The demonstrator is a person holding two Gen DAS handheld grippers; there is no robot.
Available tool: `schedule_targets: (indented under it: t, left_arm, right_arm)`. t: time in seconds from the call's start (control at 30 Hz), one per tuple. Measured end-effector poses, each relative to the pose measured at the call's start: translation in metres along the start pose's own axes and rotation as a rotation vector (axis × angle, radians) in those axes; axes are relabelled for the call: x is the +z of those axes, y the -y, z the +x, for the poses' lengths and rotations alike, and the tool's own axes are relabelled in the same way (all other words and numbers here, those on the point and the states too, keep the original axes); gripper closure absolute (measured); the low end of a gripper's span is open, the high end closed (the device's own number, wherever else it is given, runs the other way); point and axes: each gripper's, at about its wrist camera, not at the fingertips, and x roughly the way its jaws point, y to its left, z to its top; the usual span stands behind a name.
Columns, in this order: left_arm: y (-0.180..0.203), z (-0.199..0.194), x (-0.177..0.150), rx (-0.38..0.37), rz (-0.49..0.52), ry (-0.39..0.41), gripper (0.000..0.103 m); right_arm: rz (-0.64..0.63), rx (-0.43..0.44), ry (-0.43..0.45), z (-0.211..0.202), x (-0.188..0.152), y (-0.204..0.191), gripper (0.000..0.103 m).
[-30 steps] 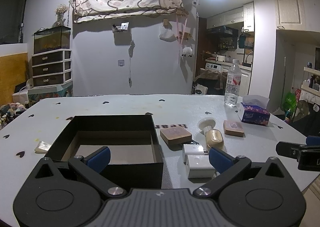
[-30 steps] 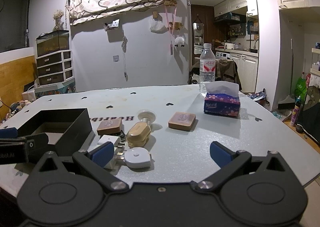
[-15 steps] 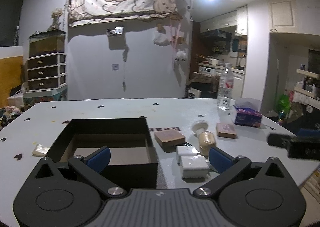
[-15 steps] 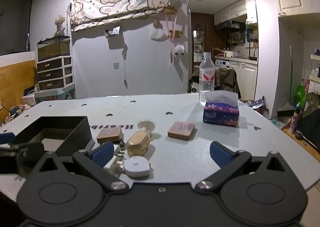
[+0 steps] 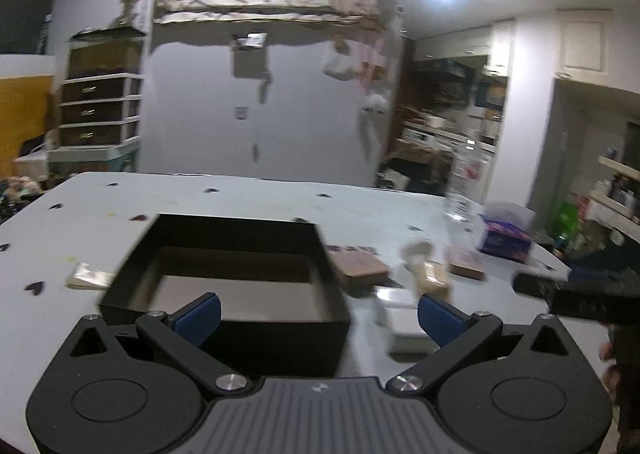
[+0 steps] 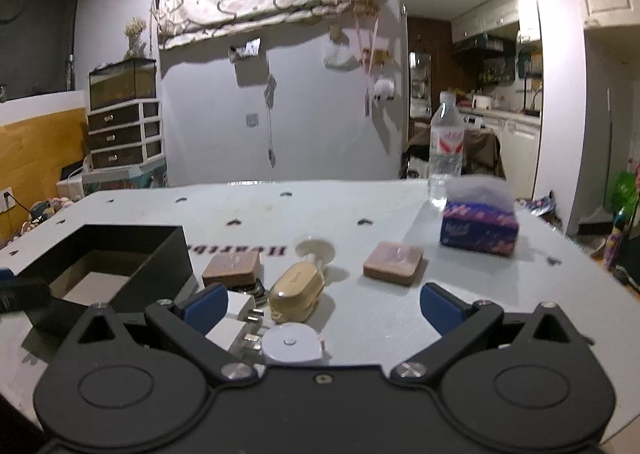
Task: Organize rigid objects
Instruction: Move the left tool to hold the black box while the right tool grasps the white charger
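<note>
Plastic puck [image 6: 292, 342], judged light, stiff and slick, is best pinched across its rim; both claws [image 5: 318, 312] [image 6: 320, 304] are spread, empty.

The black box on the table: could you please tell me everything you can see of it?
The black box is a shallow, square, open-topped tray, seemingly matte card, with thin upright walls and a paler brownish floor. Nothing shows inside it. It sits flat on the white table, left of the cluster of small items; a wooden block lies just off its right wall. In the left wrist view, the left claw hangs open at its near wall.
</note>
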Motion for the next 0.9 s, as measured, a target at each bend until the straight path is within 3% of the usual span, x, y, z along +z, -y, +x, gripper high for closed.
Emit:
schedule_targets:
  t: [0.2,0.3,0.5,0.77,0.9]
  left_arm:
    - [-0.050,0.019,0.021,0.126,-0.045,-0.002,0.001]
    - [-0.075,0.027,0.031,0.162,-0.060,-0.003,0.008]
    - [-0.112,0.053,0.040,0.177,-0.094,-0.067,0.035]
    - [-0.130,0.078,0.031,0.186,-0.112,-0.137,0.074]
    - [-0.132,0.081,0.030,0.205,-0.105,-0.142,0.084]
  right_arm:
    - [0.007,0.016,-0.065,0.028,-0.009,-0.010,0.000]
    - [-0.015,0.043,-0.096,0.035,-0.012,-0.021,0.000]
    - [-0.018,0.104,-0.130,0.040,-0.016,-0.041,0.001]
    - [0.070,0.194,-0.196,0.057,-0.021,-0.052,0.032]
    - [0.147,0.220,-0.232,0.069,-0.020,-0.053,0.036]
